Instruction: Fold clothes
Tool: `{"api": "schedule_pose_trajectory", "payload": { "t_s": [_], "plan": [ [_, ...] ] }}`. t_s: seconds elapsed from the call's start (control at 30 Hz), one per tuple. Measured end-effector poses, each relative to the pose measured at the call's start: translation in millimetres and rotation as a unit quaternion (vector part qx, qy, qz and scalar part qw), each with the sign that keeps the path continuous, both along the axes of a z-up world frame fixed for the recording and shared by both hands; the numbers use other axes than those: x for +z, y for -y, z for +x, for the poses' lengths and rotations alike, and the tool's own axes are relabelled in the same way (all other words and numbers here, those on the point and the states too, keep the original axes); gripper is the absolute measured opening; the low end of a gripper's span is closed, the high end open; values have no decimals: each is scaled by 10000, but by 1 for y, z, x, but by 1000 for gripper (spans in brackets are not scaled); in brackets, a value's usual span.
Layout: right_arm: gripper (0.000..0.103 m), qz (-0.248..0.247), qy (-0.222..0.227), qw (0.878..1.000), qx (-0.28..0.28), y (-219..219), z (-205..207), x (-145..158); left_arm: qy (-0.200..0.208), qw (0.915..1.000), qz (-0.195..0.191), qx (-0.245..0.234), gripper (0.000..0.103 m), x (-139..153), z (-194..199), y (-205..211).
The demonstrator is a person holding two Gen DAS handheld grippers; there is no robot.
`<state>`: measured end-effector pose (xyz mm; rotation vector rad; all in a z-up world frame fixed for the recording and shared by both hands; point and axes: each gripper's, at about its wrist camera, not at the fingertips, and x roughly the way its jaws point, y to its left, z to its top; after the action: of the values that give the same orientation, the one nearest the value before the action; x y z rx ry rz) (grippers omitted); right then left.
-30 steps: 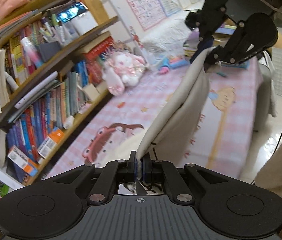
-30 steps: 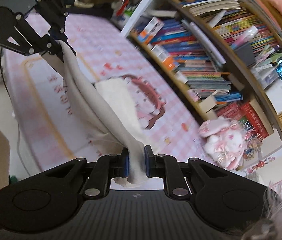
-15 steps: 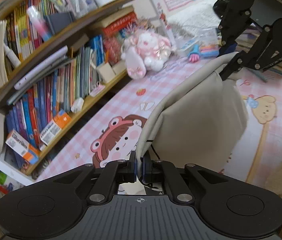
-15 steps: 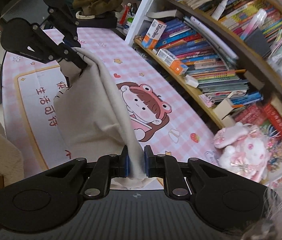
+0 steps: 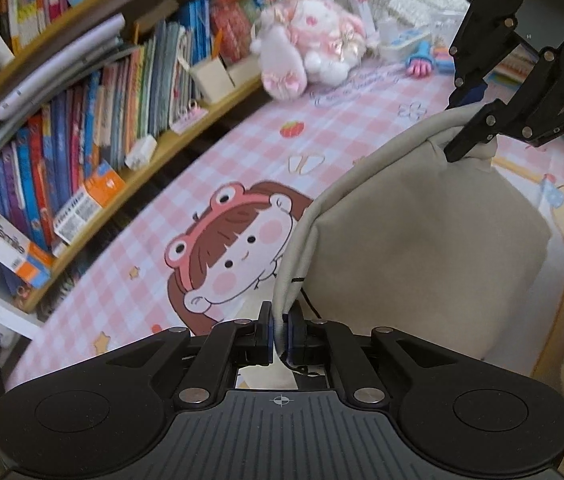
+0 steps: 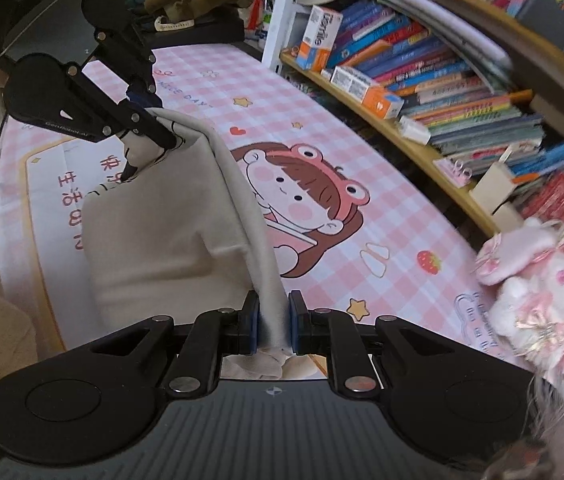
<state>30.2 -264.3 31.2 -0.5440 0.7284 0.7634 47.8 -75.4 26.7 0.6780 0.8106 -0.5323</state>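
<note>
Both tongs are clamped tight on cloth: the left black 2-finger gripper [image 5: 280, 330] has its blue-padded jaws pinched on 1 end of the top edge of a plain beige cotton garment [image 5: 422, 232], and the right black 2-finger gripper [image 6: 273, 326] is squeezed on the other end, w/ a wad of fabric bunched between its pads. The 2 grippers face each other, edge stretched between them, so the garment hangs in the air like a curtain over the pink checked cartoon-print tablecloth [image 5: 241, 152]. Its lower hem is out of sight; can't tell if it touches the table.

Judging by this, the step in hand is a lift-and-carry, either to spread the piece flat or to bring 1 half over the other; which, the views don't settle. Next move prob. needs both grips kept firm, the edge kept taut and level, and the cloth lowered onto the table w/o dragging toward the pink-white plush bunny [image 5: 306, 52] or the wooden bookshelf [image 6: 422, 136] beside it.
</note>
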Motion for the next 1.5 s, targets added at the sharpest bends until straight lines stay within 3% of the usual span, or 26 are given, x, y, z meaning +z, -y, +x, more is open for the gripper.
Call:
{"api": "schedule_pose_trajectory", "payload": {
  "t_s": [0.1, 0.13, 0.17, 0.2, 0.23, 0.27, 0.33, 0.43, 0.53, 0.6, 0.7, 0.77, 0.8, 0.87, 1.0, 1.1, 1.13, 1.2, 1.23, 1.27, 1.3, 1.37, 1.4, 1.5],
  "plan": [
    [14, 76, -298, 9995, -103, 2, 18, -16, -58, 9998, 37, 183, 16, -12, 12, -2],
    [14, 89, -404, 9990, -149, 2, 23, -22, -71, 9996, 44, 279, 23, -17, 16, -3],
    [15, 99, -503, 9985, -196, 3, 28, -28, -84, 9992, 51, 375, 41, -22, 20, -4],
    [17, 105, -572, 9979, -278, 4, 32, -35, -97, 9988, 58, 472, 52, -26, 24, -6],
    [27, 106, -611, 9973, -394, 5, 37, -41, -90, 9981, 36, 613, 68, -31, 28, -9],
    [37, 148, -650, 9962, -559, 8, 41, -48, -100, 9969, -82, 775, 75, -34, 31, -16],
    [42, 396, -781, 9912, -995, 18, 50, -57, -188, 9940, -483, 964, 75, -31, 30, -28],
    [44, 1207, -1213, 9711, -1663, 41, 55, -59, -327, 9861, -1105, 1197, 84, -25, 26, -45],
    [44, 1604, -1443, 9560, -1986, 54, 51, -61, -505, 9764, -1698, 1234, 85, -15, 26, -59],
    [44, 1634, -1389, 9533, -2126, 54, 47, -59, -473, 9632, -2305, 1302, 85, -4, 29, -69],
    [43, 1680, -1307, 9487, -2336, 53, 42, -56, -213, 9246, -3379, 1744, 85, 13, 32, -90],
    [44, 1710, -1253, 9454, -2475, 53, 39, -54, 99, 8959, -3758, 2366, 84, 20, 32, -106],
    [44, 1724, -1225, 9437, -2545, 53, 37, -53, 189, 8888, -3800, 2554, 84, 21, 31, -110],
    [44, 1754, -1170, 9400, -2683, 53, 34, -51, 138, 8917, -3762, 2513, 83, 17, 26, -114],
    [40, 1811, -1058, 9320, -2958, 53, 27, -47, -277, 9122, -3384, 2292, 80, -9, 10, -105],
    [39, 2025, -1195, 9198, -3142, 57, 19, -46, -499, 9190, -3102, 2380, 55, -34, 3, -96],
    [37, 2111, -1329, 9148, -3177, 58, 16, -48, -561, 9164, -3088, 2483, 44, -42, 2, -94],
    [33, 2240, -1584, 9057, -3233, 59, 10, -54, -702, 9037, -3233, 2718, 32, -56, 1, -95],
    [28, 2322, -1703, 9000, -3272, 59, 9, -57, -802, 8961, -3378, 2765, 14, -60, 1, -96],
    [20, 2462, -1808, 8913, -3350, 62, 9, -61, -851, 8842, -3645, 2795, 3, -60, -2, -100],
    [17, 2659, -1897, 8794, -3464, 66, 10, -63, -864, 8683, -3996, 2810, 3, -57, -6, -105],
    [8, 3047, -2070, 8536, -3684, 74, 12, -69, -822, 8097, -5117, 2754, 3, -45, -16, -125],
    [8, 3193, -2128, 8414, -3805, 78, 13, -72, -805, 7909, -5364, 2833, 3, -46, -17, -133],
    [7, 3371, -2227, 8190, -4074, 82, 14, -81, -1225, 7766, -5116, 3466, 3, -73, -1, -145]
  ]
}}
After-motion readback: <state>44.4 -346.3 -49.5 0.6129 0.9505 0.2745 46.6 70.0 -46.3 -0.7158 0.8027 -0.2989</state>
